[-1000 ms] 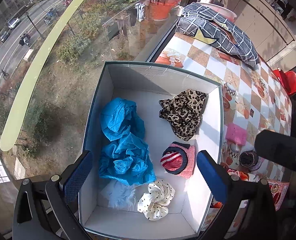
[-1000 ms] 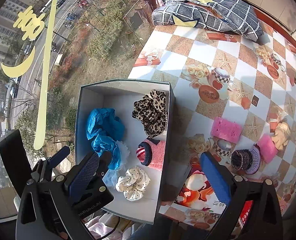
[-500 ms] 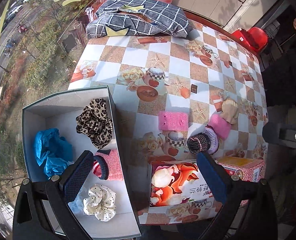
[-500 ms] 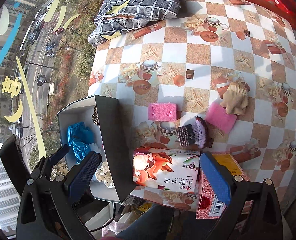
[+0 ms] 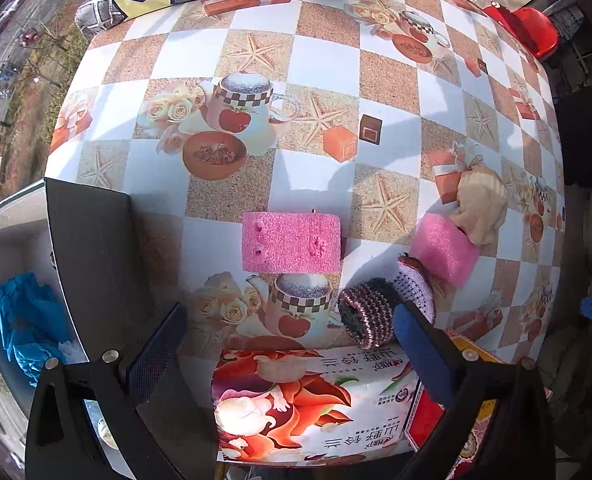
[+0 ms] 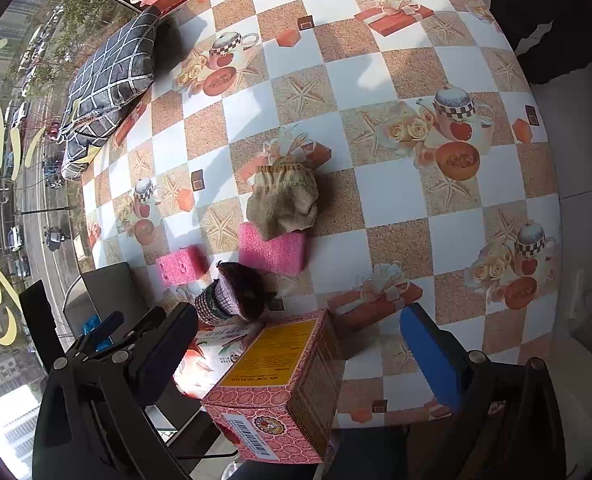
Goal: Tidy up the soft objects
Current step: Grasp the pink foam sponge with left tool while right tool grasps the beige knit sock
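Both the left gripper point(image 5: 288, 344) and right gripper point(image 6: 296, 344) hang released and empty over the desk point(image 5: 324, 60), likely to collect the 2 pink sponges point(image 5: 292, 242) for the box point(image 5: 92, 248).

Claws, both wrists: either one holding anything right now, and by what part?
Nothing is held. The left claw and right claw both stand open with nothing between their fingers, above the table.

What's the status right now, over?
Both hand-held grippers open, empty. Pink sponges, knitted piece, beige cloth on table, outside box. Tissue pack close below.
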Available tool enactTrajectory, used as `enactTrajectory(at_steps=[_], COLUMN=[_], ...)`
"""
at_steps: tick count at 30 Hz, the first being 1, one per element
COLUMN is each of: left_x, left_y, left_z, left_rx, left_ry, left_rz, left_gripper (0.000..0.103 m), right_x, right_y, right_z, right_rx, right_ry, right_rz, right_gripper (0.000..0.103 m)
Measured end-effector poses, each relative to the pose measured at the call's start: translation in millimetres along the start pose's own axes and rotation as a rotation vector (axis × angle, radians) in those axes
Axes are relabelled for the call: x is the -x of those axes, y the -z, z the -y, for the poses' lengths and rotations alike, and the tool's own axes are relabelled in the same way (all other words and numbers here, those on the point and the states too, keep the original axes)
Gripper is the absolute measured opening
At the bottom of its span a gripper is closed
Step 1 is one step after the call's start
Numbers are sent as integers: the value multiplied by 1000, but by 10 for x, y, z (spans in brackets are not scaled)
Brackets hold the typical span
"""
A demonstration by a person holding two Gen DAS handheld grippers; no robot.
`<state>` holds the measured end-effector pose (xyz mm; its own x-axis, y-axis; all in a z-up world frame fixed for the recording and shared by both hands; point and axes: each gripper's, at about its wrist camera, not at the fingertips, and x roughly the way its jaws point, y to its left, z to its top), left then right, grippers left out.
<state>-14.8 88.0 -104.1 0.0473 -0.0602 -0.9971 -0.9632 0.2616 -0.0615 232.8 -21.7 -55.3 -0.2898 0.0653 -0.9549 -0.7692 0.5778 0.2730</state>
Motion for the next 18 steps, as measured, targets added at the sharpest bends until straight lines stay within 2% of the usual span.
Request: enactTrajectory(at_steps=[7,13,15,18], left_x=[-389,-592,-653,-735], left_y=[-228,-311,-323,-341], left_z=[-29,-100,-94,-108], left_rx=[26,66,61,69], left_ry=[-73,-71,-85,-85], left_rz=[-38,-60,-70,-80], left_gripper=[103,103,103,103], right_x=[-509,-802,-852,-978], right_y=[-285,-493,-558,-623], right_z=[-88,-169,-212,-270], right_rx=[34,50,82,127], right_ry=[2,39,73,74], right_rz=[-28,-39,-16,-36], right_gripper=[102,102,102,102])
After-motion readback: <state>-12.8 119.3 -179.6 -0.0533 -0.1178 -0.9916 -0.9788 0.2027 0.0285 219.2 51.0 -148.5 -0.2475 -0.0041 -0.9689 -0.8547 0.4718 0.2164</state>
